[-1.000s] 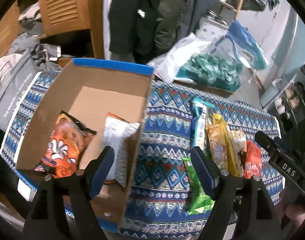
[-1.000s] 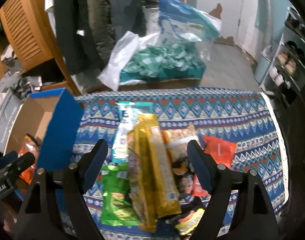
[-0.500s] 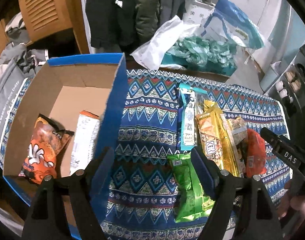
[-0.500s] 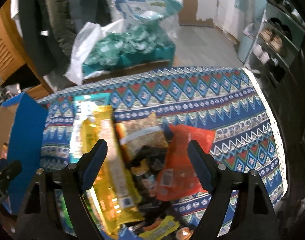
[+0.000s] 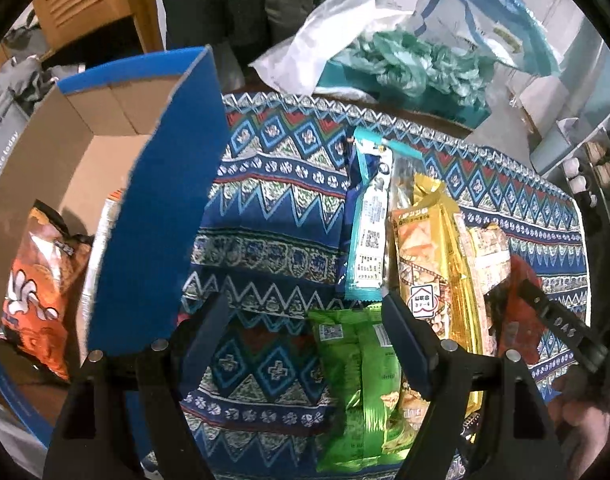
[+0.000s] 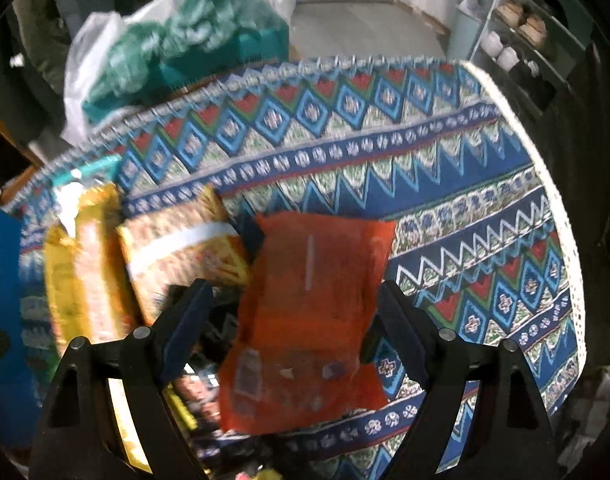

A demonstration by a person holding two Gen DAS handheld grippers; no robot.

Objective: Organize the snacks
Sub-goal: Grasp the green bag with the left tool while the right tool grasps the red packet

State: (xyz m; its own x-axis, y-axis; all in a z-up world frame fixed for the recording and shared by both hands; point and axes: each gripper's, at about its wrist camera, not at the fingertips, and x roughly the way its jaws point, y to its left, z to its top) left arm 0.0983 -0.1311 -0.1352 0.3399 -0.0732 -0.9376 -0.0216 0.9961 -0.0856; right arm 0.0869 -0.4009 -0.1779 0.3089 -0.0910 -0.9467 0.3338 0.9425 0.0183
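Observation:
Several snack packets lie in a heap on the patterned tablecloth (image 5: 265,216). My left gripper (image 5: 305,312) is open above the cloth, its right finger over the green packet (image 5: 357,376). Beside that lie a teal packet (image 5: 369,220) and a yellow packet (image 5: 433,272). My right gripper (image 6: 293,300) hangs open over the orange-red packet (image 6: 309,312), which lies between its fingers without touching the pads. A yellow packet (image 6: 81,272) and a tan packet (image 6: 181,248) lie to its left. The cardboard box (image 5: 161,216) with blue outer walls holds an orange bag (image 5: 37,292).
A teal box with plastic bags (image 5: 401,64) sits beyond the table's far edge. Shelves with cups (image 6: 521,40) stand at the right. The table's right edge (image 6: 561,240) has white trim. A hand (image 5: 581,432) holds the other gripper at lower right.
Both grippers have dropped lower and moved rightward over the snack pile. The box has slid to the left of the left view. The orange-red packet now sits between the right fingers.

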